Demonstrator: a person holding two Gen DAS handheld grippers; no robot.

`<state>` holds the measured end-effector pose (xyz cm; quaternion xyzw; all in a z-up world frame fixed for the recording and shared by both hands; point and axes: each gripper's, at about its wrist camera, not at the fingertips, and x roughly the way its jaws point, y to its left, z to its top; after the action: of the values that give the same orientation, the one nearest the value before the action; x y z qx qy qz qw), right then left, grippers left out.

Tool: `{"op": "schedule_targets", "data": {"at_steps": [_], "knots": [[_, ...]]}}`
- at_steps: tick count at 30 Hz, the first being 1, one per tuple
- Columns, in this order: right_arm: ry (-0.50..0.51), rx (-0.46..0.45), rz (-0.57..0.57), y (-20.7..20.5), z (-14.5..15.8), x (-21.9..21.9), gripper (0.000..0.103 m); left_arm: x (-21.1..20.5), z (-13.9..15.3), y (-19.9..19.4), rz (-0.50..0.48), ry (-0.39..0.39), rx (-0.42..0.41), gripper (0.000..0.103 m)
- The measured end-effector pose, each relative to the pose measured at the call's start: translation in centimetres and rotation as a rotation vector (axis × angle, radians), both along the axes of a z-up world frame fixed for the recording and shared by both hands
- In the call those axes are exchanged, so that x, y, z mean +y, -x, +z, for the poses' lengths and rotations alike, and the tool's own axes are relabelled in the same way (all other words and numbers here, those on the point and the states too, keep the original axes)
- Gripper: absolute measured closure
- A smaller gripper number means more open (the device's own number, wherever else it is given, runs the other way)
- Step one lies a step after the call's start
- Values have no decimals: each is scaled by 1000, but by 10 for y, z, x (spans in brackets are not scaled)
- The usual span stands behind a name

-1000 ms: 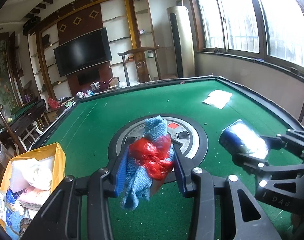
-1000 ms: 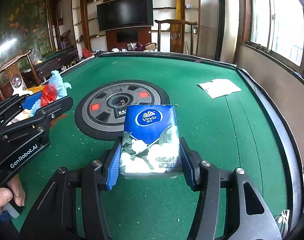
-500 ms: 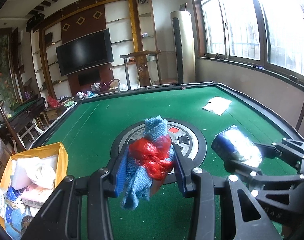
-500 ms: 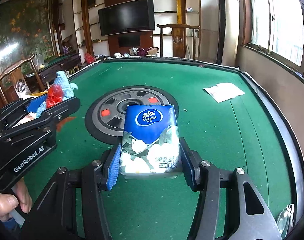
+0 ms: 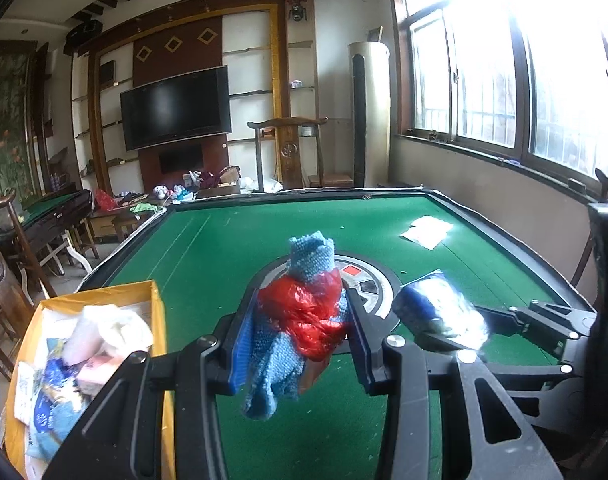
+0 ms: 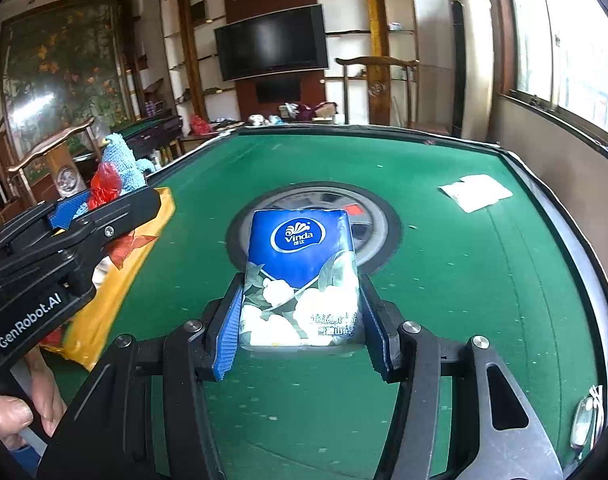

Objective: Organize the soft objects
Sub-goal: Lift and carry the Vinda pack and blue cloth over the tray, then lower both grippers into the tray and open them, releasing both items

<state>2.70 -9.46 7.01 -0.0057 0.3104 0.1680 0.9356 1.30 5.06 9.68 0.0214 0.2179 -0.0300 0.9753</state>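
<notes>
Two grippers are working above the green table [image 5: 208,264]. The left gripper [image 5: 300,340] is clamping one bundle: one blue cloth [image 5: 278,364] wrapped with one red plastic bag [image 5: 304,316], hanging clear of the felt. The right gripper [image 6: 302,320] is pinching one blue tissue pack [image 6: 302,272]. One yellow box [image 5: 158,308] of soft items is sitting at the left edge. One white paper [image 6: 475,192] is lying far right.
</notes>
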Motion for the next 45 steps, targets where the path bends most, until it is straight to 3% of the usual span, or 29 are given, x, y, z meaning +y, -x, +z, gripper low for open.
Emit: {"op": "schedule_targets", "data": {"at_steps": [19, 29, 45], "knots": [[23, -36, 238, 16, 22, 107, 50, 103, 17, 37, 211, 120, -42, 61], [-7, 36, 378, 2, 26, 163, 50, 168, 1, 49, 362, 179, 27, 61], [41, 151, 472, -28, -4, 234, 50, 184, -21, 42, 370, 194, 134, 61]]}}
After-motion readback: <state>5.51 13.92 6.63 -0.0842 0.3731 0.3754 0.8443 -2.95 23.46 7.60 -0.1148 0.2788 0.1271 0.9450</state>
